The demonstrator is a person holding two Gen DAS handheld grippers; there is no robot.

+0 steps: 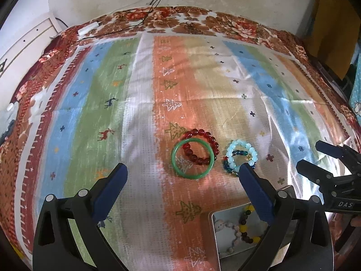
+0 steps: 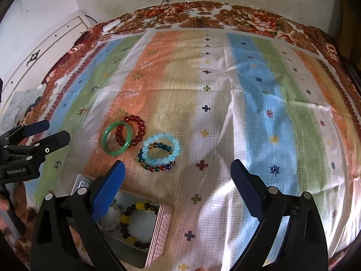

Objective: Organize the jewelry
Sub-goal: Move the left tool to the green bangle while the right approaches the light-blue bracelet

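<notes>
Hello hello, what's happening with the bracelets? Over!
Both grippers open, left gripper and right gripper empty. Four bracelets loose on the cloth; some already in the pink tin. Nothing in the way.

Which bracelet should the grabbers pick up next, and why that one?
Probably the right gripper should dip toward the light blue bead bracelet. It is open and empty, and that bracelet lies just ahead of it on the cloth, on top of a dark blue one. The pink tin beside the gripper already holds bracelets, so it likely belongs there too.
</notes>
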